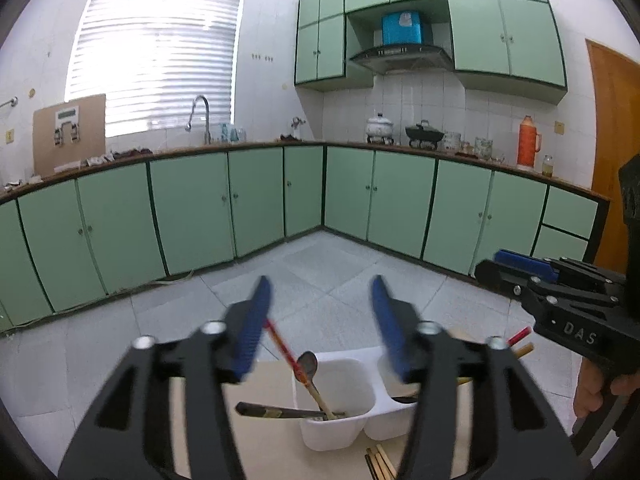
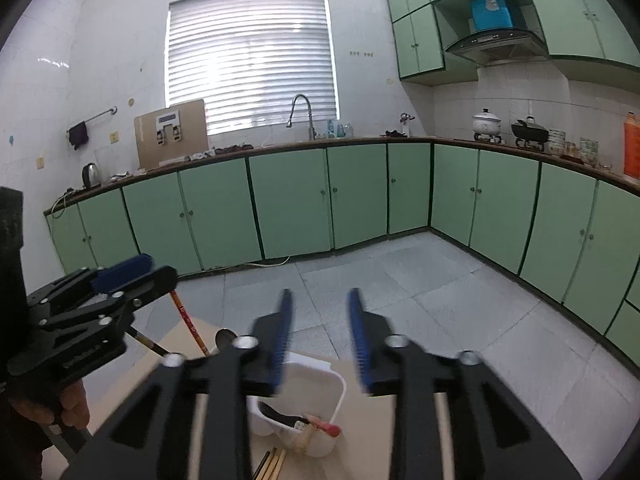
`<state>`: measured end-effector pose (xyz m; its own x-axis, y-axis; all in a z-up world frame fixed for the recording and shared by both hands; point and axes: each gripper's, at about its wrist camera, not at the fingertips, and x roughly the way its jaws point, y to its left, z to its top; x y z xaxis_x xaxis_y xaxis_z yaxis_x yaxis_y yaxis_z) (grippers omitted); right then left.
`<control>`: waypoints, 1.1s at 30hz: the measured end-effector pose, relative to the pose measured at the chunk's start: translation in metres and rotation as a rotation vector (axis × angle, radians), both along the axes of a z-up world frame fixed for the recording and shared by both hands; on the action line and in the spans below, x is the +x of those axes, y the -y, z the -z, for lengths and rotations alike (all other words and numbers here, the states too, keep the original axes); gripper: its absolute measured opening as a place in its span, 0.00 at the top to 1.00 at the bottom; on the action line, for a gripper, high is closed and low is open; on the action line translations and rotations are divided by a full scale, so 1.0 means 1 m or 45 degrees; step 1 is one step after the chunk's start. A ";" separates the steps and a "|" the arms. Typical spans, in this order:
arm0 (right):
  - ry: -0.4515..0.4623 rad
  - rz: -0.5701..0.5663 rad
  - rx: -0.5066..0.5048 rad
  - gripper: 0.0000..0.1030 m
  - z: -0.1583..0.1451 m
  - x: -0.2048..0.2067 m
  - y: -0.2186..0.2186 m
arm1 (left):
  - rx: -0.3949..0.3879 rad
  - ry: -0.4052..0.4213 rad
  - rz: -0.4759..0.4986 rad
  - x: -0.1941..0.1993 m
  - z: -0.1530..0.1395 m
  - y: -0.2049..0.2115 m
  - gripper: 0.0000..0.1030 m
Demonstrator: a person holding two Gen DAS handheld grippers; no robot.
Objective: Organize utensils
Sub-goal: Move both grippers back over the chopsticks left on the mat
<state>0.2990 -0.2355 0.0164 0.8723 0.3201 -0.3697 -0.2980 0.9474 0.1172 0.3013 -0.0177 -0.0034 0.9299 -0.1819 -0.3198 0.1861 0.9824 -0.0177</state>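
Note:
A white two-compartment utensil holder (image 1: 348, 428) stands on a light tabletop (image 1: 272, 384). It holds a metal spoon (image 1: 307, 365), a red chopstick (image 1: 282, 344) and a dark-handled utensil (image 1: 276, 412). The holder also shows in the right wrist view (image 2: 332, 400). My left gripper (image 1: 318, 300) is open and empty, raised above the holder. My right gripper (image 2: 320, 312) is open and empty, also above the holder; it shows at the right of the left wrist view (image 1: 516, 268). Wooden chopsticks (image 1: 380, 462) lie on the table in front of the holder.
Green base cabinets (image 1: 256, 196) run along two walls under a counter with a sink faucet (image 1: 200, 116), pots (image 1: 380, 126) and an orange thermos (image 1: 528, 142). A tiled floor (image 1: 320, 272) lies beyond the table edge. A wooden door (image 1: 612, 120) is at the right.

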 end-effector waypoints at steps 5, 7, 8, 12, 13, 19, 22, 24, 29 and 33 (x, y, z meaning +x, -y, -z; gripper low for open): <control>0.062 0.041 0.024 0.33 -0.006 -0.028 0.010 | -0.032 0.103 -0.033 -0.037 -0.006 -0.010 0.27; 0.084 0.054 0.047 0.27 -0.005 -0.044 0.016 | -0.028 0.145 -0.053 -0.057 -0.004 -0.012 0.20; 0.090 0.059 0.059 0.25 -0.004 -0.051 0.018 | -0.026 0.159 -0.060 -0.065 -0.002 -0.012 0.18; 0.093 0.074 0.091 0.16 0.011 -0.086 0.023 | -0.052 0.170 -0.076 -0.100 0.013 -0.018 0.14; 0.086 0.077 0.097 0.15 0.016 -0.093 0.023 | -0.052 0.163 -0.082 -0.109 0.020 -0.019 0.14; -0.005 0.080 0.085 0.13 0.056 -0.126 0.018 | 0.011 0.054 -0.105 -0.143 0.064 -0.026 0.14; -0.064 0.074 0.086 0.13 0.076 -0.137 0.014 | 0.027 -0.029 -0.126 -0.153 0.088 -0.033 0.14; -0.087 0.079 0.082 0.13 0.087 -0.144 0.012 | 0.015 -0.073 -0.150 -0.159 0.103 -0.038 0.14; -0.149 0.099 0.065 0.13 0.110 -0.157 0.005 | 0.000 -0.164 -0.197 -0.167 0.130 -0.045 0.14; -0.194 0.106 0.019 0.14 0.130 -0.172 -0.001 | 0.016 -0.215 -0.192 -0.176 0.142 -0.047 0.14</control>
<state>0.1274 -0.2343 -0.1140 0.8301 0.2554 -0.4957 -0.1960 0.9659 0.1694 0.1256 0.0295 -0.1450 0.8792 -0.0398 -0.4748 0.0323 0.9992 -0.0241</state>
